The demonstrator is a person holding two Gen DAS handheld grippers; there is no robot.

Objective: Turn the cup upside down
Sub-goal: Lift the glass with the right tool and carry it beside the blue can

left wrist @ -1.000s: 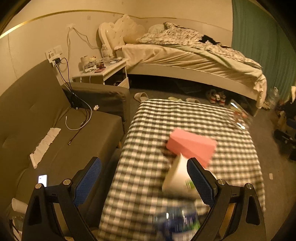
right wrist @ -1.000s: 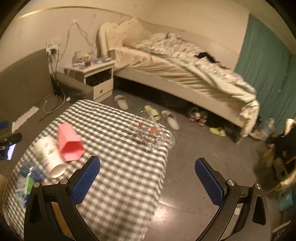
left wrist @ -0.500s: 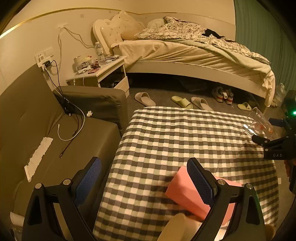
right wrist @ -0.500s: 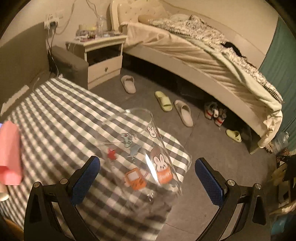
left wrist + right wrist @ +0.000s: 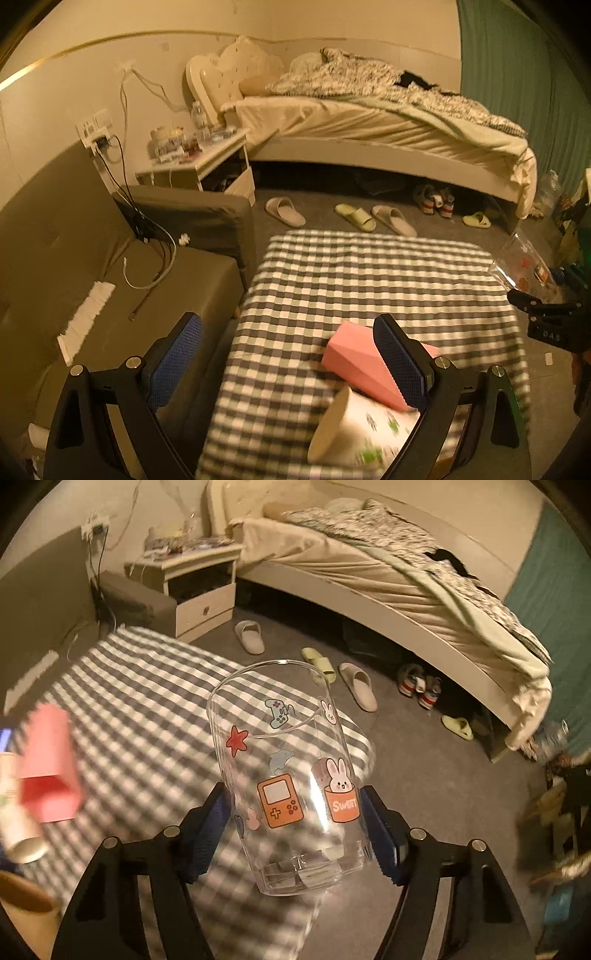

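Note:
A clear glass cup [image 5: 291, 775] printed with cartoon stickers sits between the blue pads of my right gripper [image 5: 295, 827], which is shut on its lower half. The cup's open rim points away from the camera, tilted over the checked table's far right corner. The left wrist view catches the same cup [image 5: 524, 264] at the table's right edge, with the black right gripper [image 5: 546, 314] under it. My left gripper [image 5: 288, 354] is open above the table's near left side, nothing between its pads.
A pink cup [image 5: 362, 365] and a white paper cup [image 5: 362, 428] lie on their sides on the checked tablecloth [image 5: 369, 273]. A grey sofa [image 5: 92, 266] flanks the table's left. Slippers [image 5: 284, 211] lie on the floor before the bed [image 5: 369, 125].
My right gripper has come in around the glass cup and shut on it, lifting it off the table. The left gripper drifted slightly; the pink and paper cups sit nearer its right finger.

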